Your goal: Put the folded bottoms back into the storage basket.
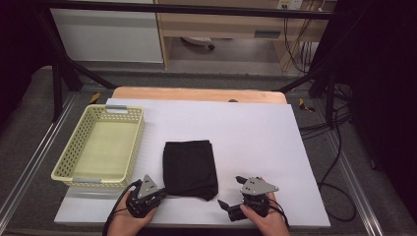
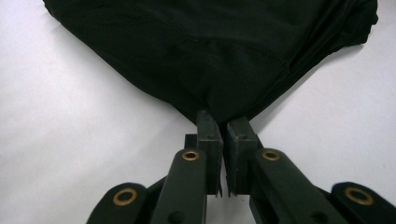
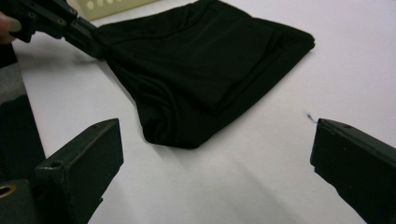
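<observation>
The left hand-held gripper point(image 2: 223, 122) is clamped on a corner of the folded black cloth point(image 1: 190, 168) (lying on the counter point(image 1: 255, 132)). The right hand-held gripper point(image 3: 212, 154) stands wide open, holding nothing, near the cloth.

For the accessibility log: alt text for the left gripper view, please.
The left claw is shut on a corner of a folded black cloth, which spreads away across the white table.
</observation>
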